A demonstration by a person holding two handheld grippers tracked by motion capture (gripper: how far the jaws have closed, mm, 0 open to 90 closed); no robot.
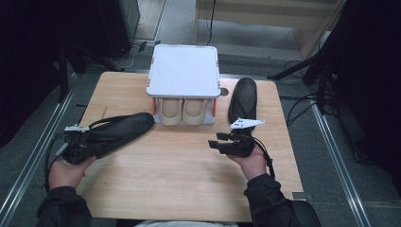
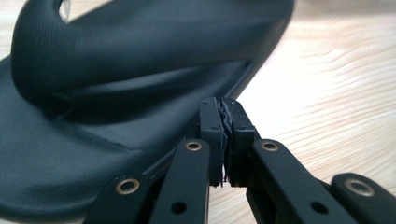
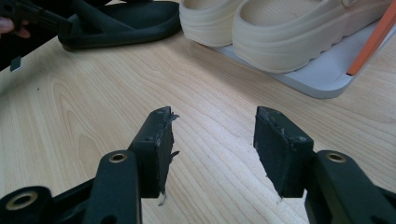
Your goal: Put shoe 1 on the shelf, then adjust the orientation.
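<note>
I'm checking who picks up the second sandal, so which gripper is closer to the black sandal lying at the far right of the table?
Right. The right gripper hovers open just in front of that sandal, apart from it. The left gripper is across the table at the other black sandal.

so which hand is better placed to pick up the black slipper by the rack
Right. The right tongs stand open and empty, close to that black slipper. The left tongs are shut beside the other slipper.

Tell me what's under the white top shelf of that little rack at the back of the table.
Under the white top shelf, a pair of cream clogs sits side by side on the lower tray. Only their rounded ends stick out; the rest is hidden beneath the shelf.
</note>
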